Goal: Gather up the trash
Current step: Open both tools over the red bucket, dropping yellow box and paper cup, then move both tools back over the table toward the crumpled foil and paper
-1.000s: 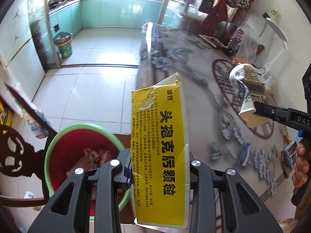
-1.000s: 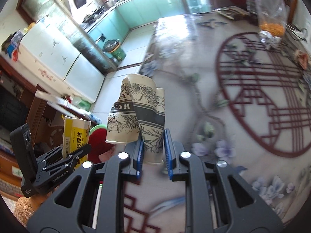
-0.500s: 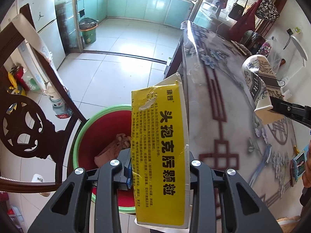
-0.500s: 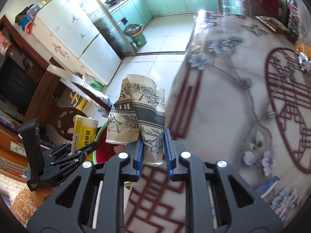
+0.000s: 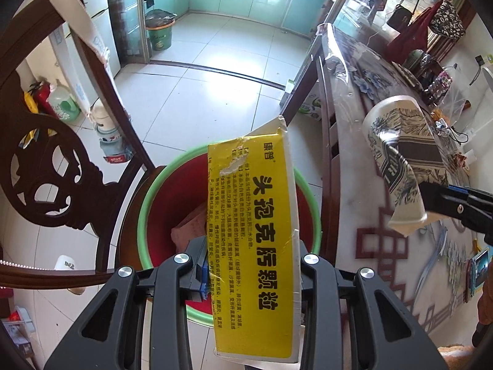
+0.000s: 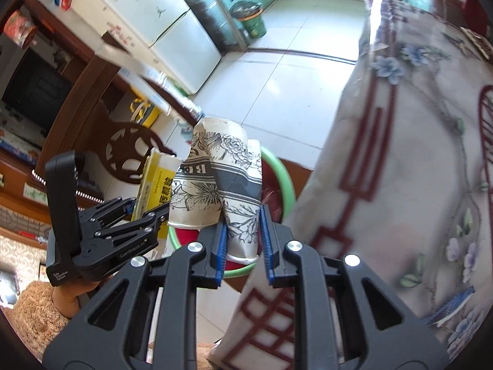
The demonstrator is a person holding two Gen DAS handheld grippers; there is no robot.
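Observation:
My left gripper (image 5: 251, 274) is shut on a flattened yellow medicine box (image 5: 252, 240) with black Chinese print. It hangs over a red bin with a green rim (image 5: 144, 209) that stands on the floor beside the table and holds brownish scraps (image 5: 188, 231). My right gripper (image 6: 243, 231) is shut on crushed paper cups with a grey flower print (image 6: 228, 182), held above the table's edge near the same bin (image 6: 285, 178). In the right wrist view the left gripper (image 6: 144, 212) and its box (image 6: 157, 182) show at the left. The cups (image 5: 400, 157) appear at the right in the left wrist view.
A carved dark wooden chair (image 5: 46, 172) stands left of the bin. The table with a flowered cloth under clear plastic (image 6: 416, 154) fills the right side. Bottles (image 5: 61, 101) sit on the tiled floor, and a green kitchen bin (image 5: 158, 30) stands far back.
Both grippers moved from over the table toward its edge. The red bin slid to below the yellow box, and the cups came closer to the bin. Both grips stayed the same.

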